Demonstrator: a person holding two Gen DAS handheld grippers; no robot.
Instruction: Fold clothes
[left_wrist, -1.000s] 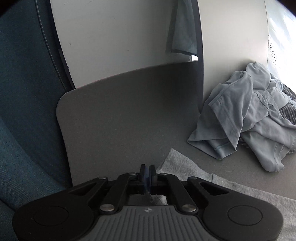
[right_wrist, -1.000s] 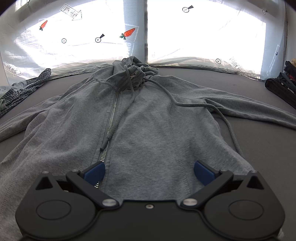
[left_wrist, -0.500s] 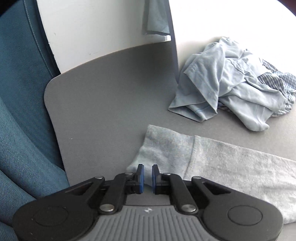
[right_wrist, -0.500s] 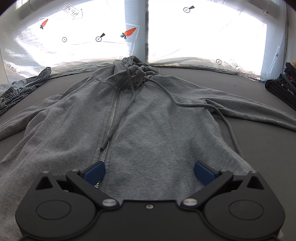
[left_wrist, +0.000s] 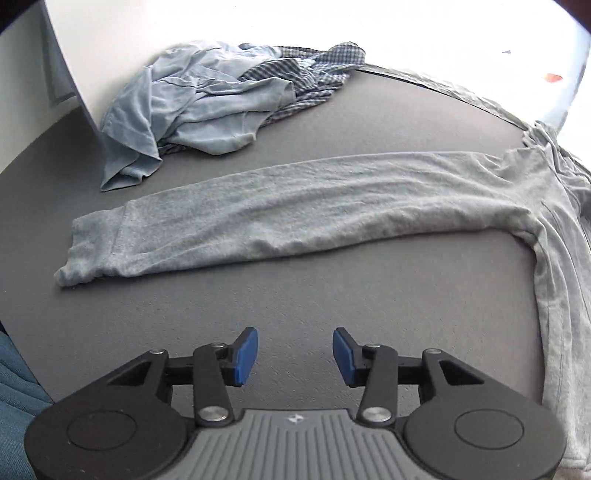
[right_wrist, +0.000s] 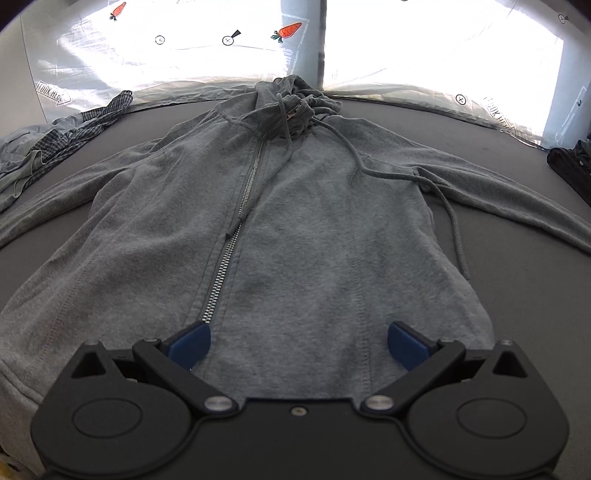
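A grey zip hoodie (right_wrist: 295, 236) lies front up on the dark grey table (right_wrist: 517, 295), hood at the far edge, both sleeves spread out sideways. In the left wrist view one sleeve (left_wrist: 295, 206) stretches flat across the table, cuff at the left. My left gripper (left_wrist: 294, 356) hovers over bare table on the near side of that sleeve; its jaws are opening and nothing is between them. My right gripper (right_wrist: 298, 341) stands wide open low over the hoodie's bottom hem, beside the zipper (right_wrist: 236, 236), pads not pressing on the cloth.
A heap of light blue and checked clothes (left_wrist: 207, 99) lies at the table's far left corner, against a white panel (left_wrist: 110, 37). Dark folded clothing (right_wrist: 572, 162) sits at the right edge. Blue upholstery (left_wrist: 14, 398) borders the table's near left. Bright sheeting with carrot stickers (right_wrist: 291, 31) stands behind.
My left gripper let go of the sleeve cuff, opened, swung right and drew back; the sleeve now lies flat. My right gripper, still open, shifted slightly over the hem.
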